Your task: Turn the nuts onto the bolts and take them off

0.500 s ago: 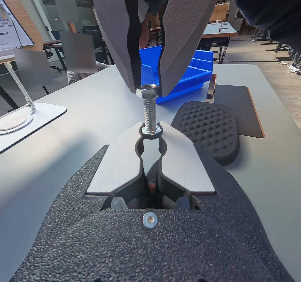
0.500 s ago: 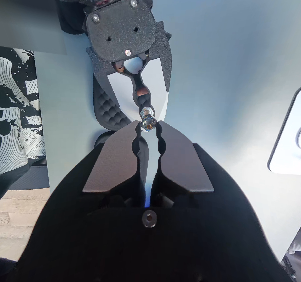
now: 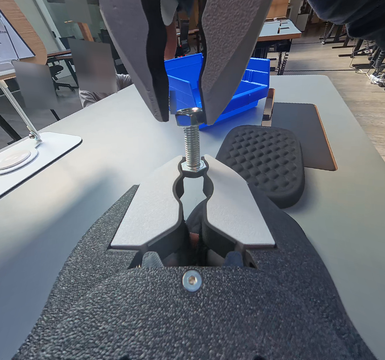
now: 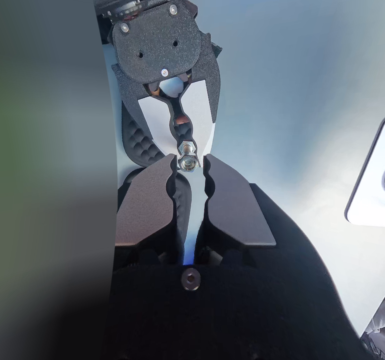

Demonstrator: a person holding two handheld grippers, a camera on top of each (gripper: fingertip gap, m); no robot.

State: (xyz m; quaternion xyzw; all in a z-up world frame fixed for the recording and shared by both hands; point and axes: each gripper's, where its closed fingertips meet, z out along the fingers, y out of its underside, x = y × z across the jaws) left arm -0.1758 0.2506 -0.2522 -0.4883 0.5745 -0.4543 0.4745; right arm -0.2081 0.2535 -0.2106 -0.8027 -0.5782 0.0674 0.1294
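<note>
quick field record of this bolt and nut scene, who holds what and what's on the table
bolt: upright bolt, hex head on top
nut: nut low on the thread
left gripper: left gripper shut on nut
right gripper: right gripper from above, fingers flank the bolt head with small gaps, open
behind: blue bin
right of bolt: black dimpled pad, dark mat
far left: white stand base
surface: grey table

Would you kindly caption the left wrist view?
Left claw grips hexagonal steel nut; right claw brackets threaded steel bolt.
</note>
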